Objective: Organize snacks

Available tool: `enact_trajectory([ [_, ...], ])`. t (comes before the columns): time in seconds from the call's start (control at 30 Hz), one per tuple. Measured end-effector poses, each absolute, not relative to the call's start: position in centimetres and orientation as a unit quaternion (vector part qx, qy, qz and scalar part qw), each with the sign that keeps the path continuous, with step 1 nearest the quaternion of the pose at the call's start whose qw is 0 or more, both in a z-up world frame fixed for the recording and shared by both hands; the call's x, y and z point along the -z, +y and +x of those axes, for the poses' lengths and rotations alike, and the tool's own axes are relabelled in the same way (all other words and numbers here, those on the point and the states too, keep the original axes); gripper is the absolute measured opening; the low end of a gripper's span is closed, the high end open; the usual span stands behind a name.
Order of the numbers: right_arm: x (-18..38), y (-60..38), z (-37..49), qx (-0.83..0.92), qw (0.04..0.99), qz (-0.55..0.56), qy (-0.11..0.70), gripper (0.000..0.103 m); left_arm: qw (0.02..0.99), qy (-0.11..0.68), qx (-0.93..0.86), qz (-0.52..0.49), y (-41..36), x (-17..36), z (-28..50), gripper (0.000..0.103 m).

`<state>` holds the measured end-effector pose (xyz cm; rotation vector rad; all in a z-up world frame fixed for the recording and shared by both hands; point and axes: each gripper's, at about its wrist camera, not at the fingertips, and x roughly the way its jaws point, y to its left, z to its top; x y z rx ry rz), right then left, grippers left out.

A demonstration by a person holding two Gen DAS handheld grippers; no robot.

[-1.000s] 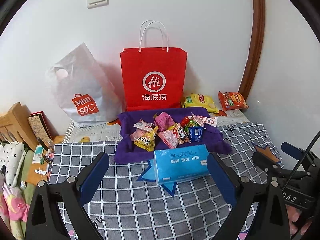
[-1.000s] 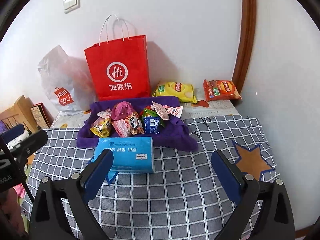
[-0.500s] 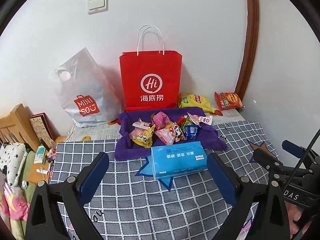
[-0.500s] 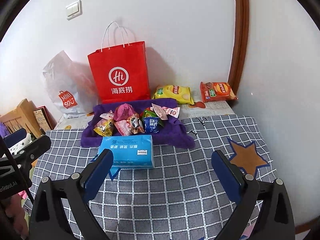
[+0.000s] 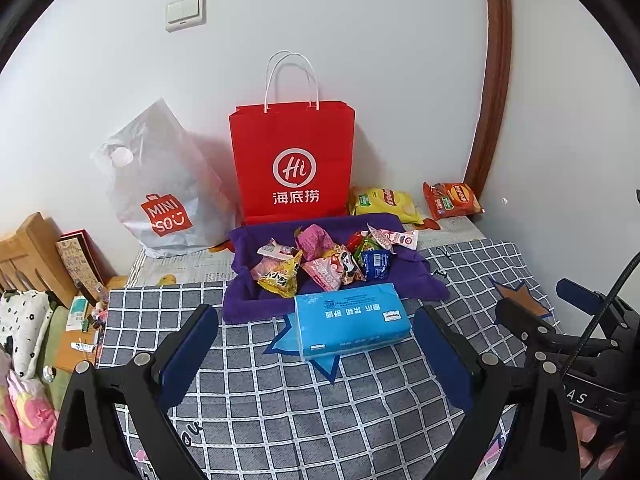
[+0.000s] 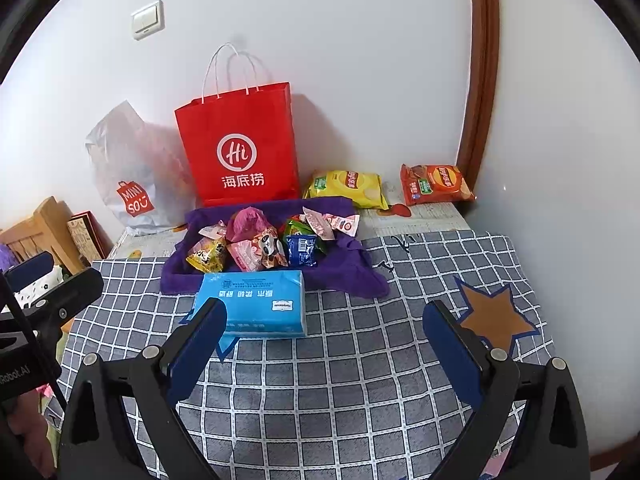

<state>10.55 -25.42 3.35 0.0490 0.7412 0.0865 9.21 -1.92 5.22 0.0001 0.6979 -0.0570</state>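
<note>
Padded blue fingers (image 5: pixel 192 344) apart, crinkly snack packets (image 5: pixel 320 264)

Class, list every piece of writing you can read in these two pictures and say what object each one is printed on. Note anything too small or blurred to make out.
"Hi" and "海底捞": red paper bag.
"MINI SOU" (as far as it shows): white plastic bag.
"DAS" (partial): right tool's body.
"Robot.AI" (partial): left tool's body.
Blue tissue pack: upside-down Chinese print, too blurred to read.
Yellow chip bag, orange chip bag, small snack wrappers: too small to read.
</note>
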Motion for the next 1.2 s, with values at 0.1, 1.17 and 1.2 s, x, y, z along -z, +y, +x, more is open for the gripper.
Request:
enact_trajectory([
  [0.1, -3.4, -25.5, 10.6, -0.047, 0.931, 0.024, 0.360, 0.097, 0.939, 0.343, 0.024, -0.001, -2.1, -5.3, 9.4, 0.099],
  [1.17, -4.2, -25.4, 10.2, -0.054, 0.940, 0.027, 0.337, 0.099, 0.943, 0.333, 0.029, -0.010, -0.8, -5.8, 9.6, 0.099],
  [1.2, -4.1, -25.4, 10.2, -0.054, 0.940, 0.027, 0.337, 0.099, 0.942, 0.333, 0.029, -0.010, -0.9, -5.8, 9.6, 0.099],
])
